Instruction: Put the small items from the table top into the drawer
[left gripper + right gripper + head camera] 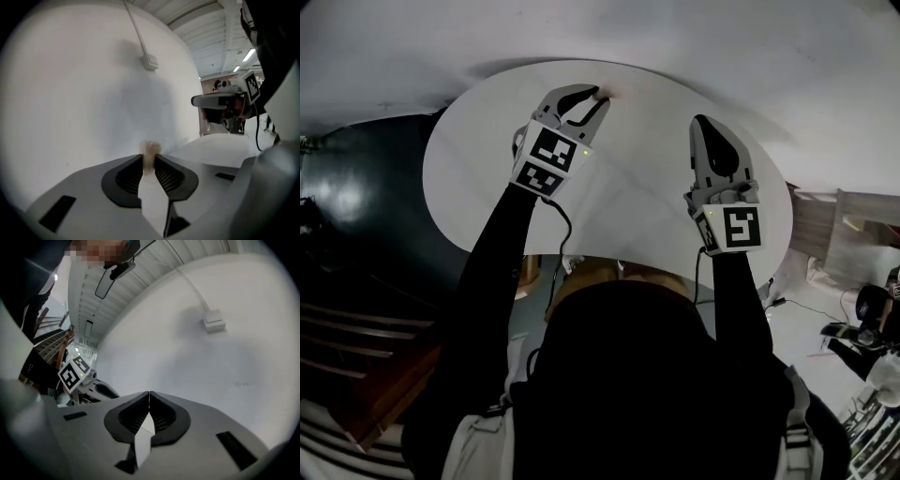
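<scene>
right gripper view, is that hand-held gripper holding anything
No, the right hand-held gripper has its jaws pressed together tip to tip, with nothing between them.

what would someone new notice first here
The round white table top fills the middle of the head view, with both tongs over it. The left tongs pinch a small tan item near its far edge; the right tongs are shut on nothing.

The table top (637, 202) is white, the small item (151, 150) tan, the left claw (598, 94) grey.
</scene>
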Motion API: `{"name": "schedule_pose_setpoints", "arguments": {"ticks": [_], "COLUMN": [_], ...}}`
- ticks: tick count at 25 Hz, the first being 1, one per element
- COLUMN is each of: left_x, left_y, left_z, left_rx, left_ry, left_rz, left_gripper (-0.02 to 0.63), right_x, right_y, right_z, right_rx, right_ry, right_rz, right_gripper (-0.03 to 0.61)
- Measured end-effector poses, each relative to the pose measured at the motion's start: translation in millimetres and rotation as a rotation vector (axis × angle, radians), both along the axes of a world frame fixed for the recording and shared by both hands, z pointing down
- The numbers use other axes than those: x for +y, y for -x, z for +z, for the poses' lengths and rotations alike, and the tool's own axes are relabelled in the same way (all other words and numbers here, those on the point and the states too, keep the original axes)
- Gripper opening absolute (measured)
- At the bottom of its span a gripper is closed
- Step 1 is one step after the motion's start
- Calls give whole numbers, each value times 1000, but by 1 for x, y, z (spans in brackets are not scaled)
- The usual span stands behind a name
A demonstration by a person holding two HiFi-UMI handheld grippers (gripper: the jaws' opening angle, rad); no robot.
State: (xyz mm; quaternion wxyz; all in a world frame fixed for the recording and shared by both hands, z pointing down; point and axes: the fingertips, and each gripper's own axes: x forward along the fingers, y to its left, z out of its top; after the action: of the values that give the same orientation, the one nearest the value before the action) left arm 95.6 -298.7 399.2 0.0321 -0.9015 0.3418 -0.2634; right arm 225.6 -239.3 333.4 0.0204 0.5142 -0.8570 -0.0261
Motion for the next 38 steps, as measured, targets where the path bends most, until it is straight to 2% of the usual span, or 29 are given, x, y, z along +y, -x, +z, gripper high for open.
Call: {"name": "schedule_pose_setpoints", "arguments": {"ticks": [3,8,11,14,22,28,31,38], "left_x": [26,80,102,109,117,124,139,187], "left_y": [18,37,49,56,63,100,129,219], "left_z": [-37,-81,-98,-106,-116,-109,-107,-98], "left_rx": [96,310,374,417,408,374,361,305], "left_ry": [-43,-104,-176,-197,-234,-251,-256,-277], "left_rz": [-64,-176,-230,-264,-267,-372,-440,-656], "left_gripper": [89,89,89,89,89,89,89,89], "right_x": [3,20,31,36,42,36,42,66], "right_y": [27,63,78,81,90,122,157,268], "right_z": [-11,-23,-32,-34,-40,-32,-32,-26], "right_rx": [-17,-18,-13,-11,-13,-26,-37,-76], "right_ry": [-23,-51,-74,-74,-77,-68,-68,-48], "right_rz": [-41,-94,-110,-104,-126,-226,-302,-552], "right_gripper": [27,26,26,26,26,26,26,26]}}
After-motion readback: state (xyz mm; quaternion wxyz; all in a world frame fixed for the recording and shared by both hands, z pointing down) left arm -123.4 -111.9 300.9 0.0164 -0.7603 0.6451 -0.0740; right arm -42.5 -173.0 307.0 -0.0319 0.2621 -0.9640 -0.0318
